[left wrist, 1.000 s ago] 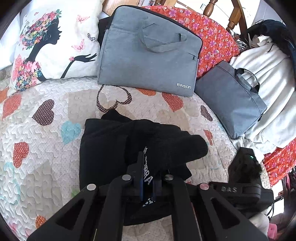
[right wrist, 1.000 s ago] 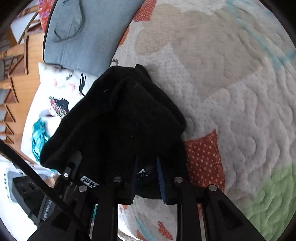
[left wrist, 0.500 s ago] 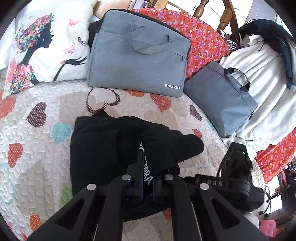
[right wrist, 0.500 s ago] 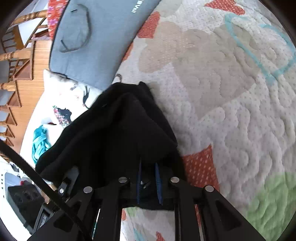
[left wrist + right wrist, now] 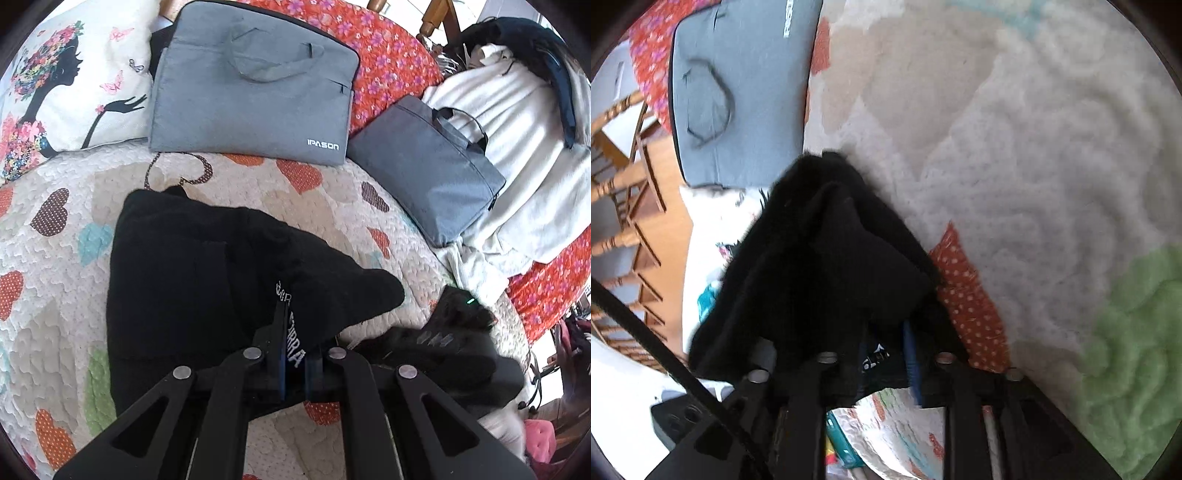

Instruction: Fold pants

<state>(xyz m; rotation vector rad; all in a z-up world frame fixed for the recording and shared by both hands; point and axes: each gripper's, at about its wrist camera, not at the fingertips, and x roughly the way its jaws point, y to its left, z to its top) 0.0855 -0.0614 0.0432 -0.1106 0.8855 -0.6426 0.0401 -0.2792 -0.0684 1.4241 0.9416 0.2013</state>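
Black pants (image 5: 192, 273) lie bunched on a quilt with heart patches (image 5: 48, 236). My left gripper (image 5: 293, 354) is shut on the pants' waistband edge with white lettering, held just above the quilt. My right gripper (image 5: 886, 354) is shut on another black edge of the pants (image 5: 827, 266), lifted so the cloth hangs in a fold over the quilt (image 5: 1034, 184). The right gripper's body (image 5: 458, 350) shows in the left wrist view at the lower right, close beside the left one.
A large grey laptop bag (image 5: 251, 85) and a smaller grey bag (image 5: 424, 166) lie at the far side of the quilt. A printed pillow (image 5: 66, 74) is far left. White clothes (image 5: 524, 122) are piled at right. A wooden chair (image 5: 624, 184) stands beyond the bed.
Both grippers have lifted and drawn back with the pants' edge. The black cloth has pulled toward me and bunched up more; the right view has tilted.
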